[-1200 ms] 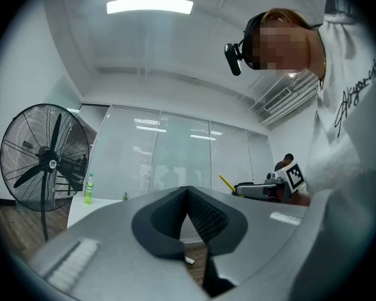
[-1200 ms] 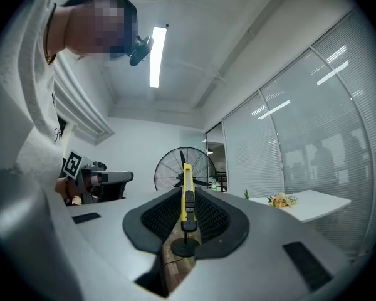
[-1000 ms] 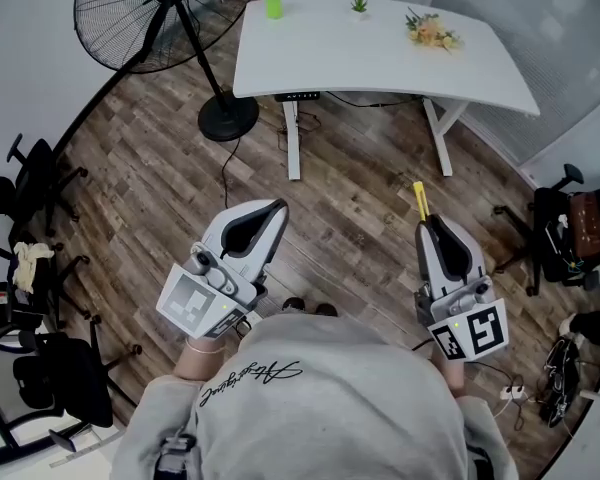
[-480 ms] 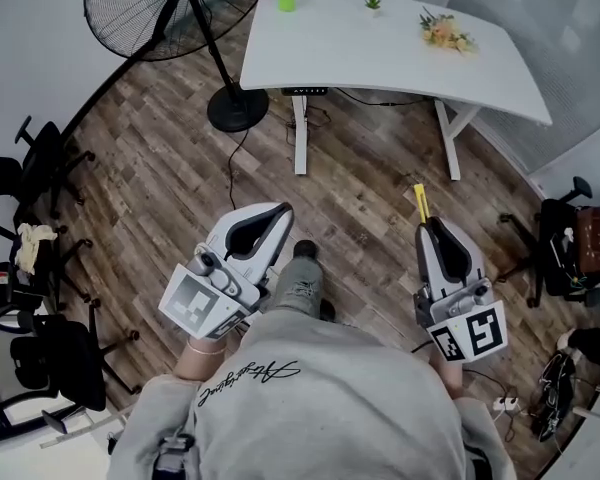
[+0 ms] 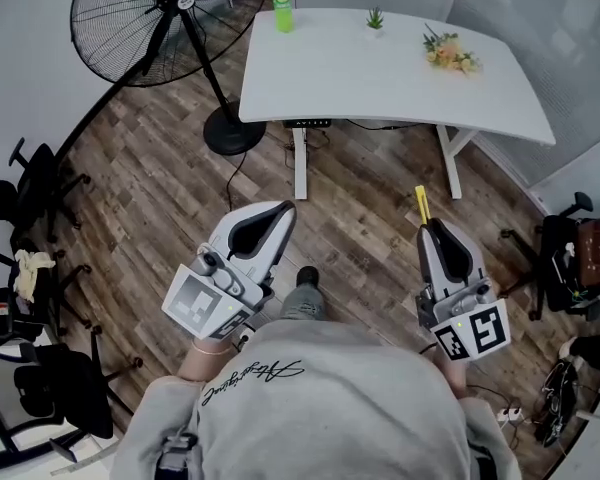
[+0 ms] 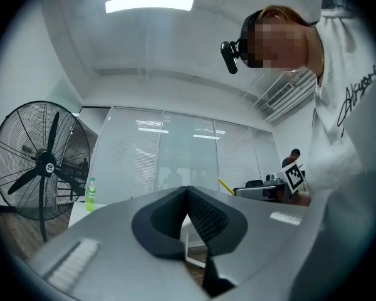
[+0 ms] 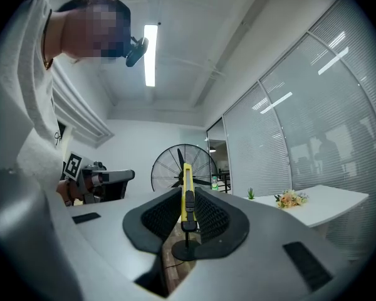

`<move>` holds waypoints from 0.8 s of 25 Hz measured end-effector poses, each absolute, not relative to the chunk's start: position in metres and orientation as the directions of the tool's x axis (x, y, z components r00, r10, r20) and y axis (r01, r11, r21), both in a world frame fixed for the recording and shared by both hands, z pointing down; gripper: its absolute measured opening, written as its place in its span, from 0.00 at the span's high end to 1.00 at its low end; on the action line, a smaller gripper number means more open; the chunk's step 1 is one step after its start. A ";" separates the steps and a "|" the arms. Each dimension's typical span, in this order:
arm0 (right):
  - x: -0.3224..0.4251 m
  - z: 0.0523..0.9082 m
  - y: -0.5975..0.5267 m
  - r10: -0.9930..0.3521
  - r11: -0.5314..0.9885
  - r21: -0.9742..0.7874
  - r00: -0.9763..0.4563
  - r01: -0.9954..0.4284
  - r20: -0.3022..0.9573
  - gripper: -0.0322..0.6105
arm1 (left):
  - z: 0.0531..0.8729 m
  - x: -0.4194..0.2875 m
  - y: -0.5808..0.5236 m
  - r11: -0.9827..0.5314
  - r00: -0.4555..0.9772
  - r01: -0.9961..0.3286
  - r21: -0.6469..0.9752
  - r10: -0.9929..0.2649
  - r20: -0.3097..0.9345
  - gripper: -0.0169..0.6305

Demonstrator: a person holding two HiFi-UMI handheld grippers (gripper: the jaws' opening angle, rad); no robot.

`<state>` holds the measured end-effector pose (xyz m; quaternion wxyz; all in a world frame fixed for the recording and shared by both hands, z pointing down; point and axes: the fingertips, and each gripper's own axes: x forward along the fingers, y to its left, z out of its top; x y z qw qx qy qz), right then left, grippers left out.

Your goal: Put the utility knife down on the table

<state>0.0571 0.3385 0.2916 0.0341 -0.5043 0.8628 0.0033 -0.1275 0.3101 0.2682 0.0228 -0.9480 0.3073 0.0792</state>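
The yellow utility knife [image 5: 420, 202] [image 7: 187, 193] stands clamped between the dark pads of my right gripper [image 5: 427, 222] [image 7: 187, 199], with its tip poking out past the jaws. That gripper is held level above the wood floor, well short of the white table [image 5: 400, 73] [image 7: 338, 202]. My left gripper [image 5: 280, 211] [image 6: 188, 192] hovers level at the left with its pads closed together and nothing between them. Both point toward the table.
On the table stand a green bottle [image 5: 281, 6], a small potted plant [image 5: 376, 18] and a bunch of flowers [image 5: 448, 50]. A large floor fan [image 5: 155, 18] stands left of the table. Office chairs [image 5: 30, 178] line the left side, another chair [image 5: 565, 258] sits at the right.
The person has stepped toward the table, which now sits lower and nearer in the head view. Both grippers moved with the body and keep their poses; the knife stays gripped.
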 end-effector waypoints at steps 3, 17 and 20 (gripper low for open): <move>0.050 0.288 0.301 -0.871 0.488 -0.015 -0.486 -0.873 -0.068 0.84 | 0.268 -0.132 0.273 -0.814 0.805 -0.581 -0.008 -0.573 -0.154 0.97; 0.040 0.277 0.183 -0.888 0.452 -0.022 -0.447 -0.892 -0.104 0.84 | 0.264 -0.141 0.151 -0.831 0.825 -0.556 -0.023 -0.548 -0.140 0.98; 0.037 0.279 0.172 -0.890 0.449 -0.037 -0.443 -0.893 -0.103 0.84 | 0.267 -0.136 0.137 -0.838 0.831 -0.545 -0.008 -0.539 -0.133 0.97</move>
